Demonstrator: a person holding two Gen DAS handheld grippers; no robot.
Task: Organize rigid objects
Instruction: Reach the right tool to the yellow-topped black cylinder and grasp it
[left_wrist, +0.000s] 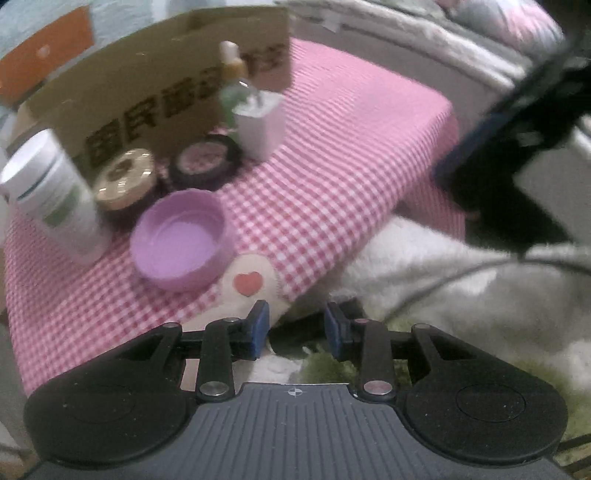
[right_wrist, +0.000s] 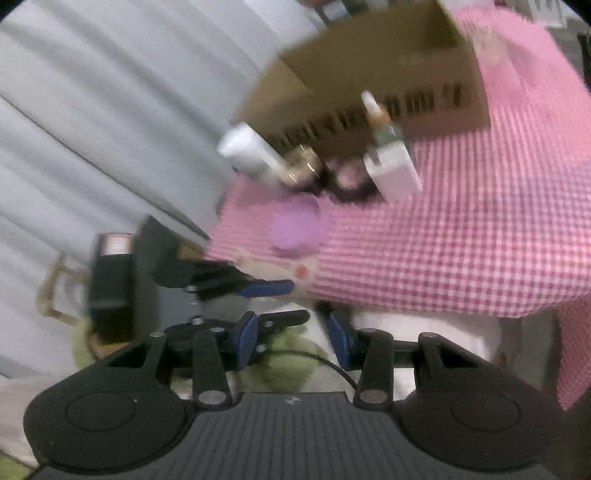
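Observation:
On the pink checked tablecloth (left_wrist: 332, 166), in front of a cardboard box (left_wrist: 147, 85), stands a row of things. From the left they are a white bottle (left_wrist: 55, 192), a gold-lidded jar (left_wrist: 123, 177), a black jar with a pink lid (left_wrist: 205, 160), a white plug cube (left_wrist: 260, 125) and a dropper bottle (left_wrist: 234, 70). A purple cap (left_wrist: 181, 236) lies open side up nearer the edge. My left gripper (left_wrist: 297, 325) hangs open and empty just off the table's front edge, below the cap. My right gripper (right_wrist: 293, 338) is open and empty too, lower and off the edge, with the same row (right_wrist: 303, 166) blurred ahead.
A white fluffy cover (left_wrist: 443, 258) and a green furry mat (left_wrist: 332, 369) lie below the table edge, crossed by a dark cable (left_wrist: 461, 273). Grey folded fabric (right_wrist: 92, 110) fills the left of the right wrist view. A black device (right_wrist: 110, 284) stands there.

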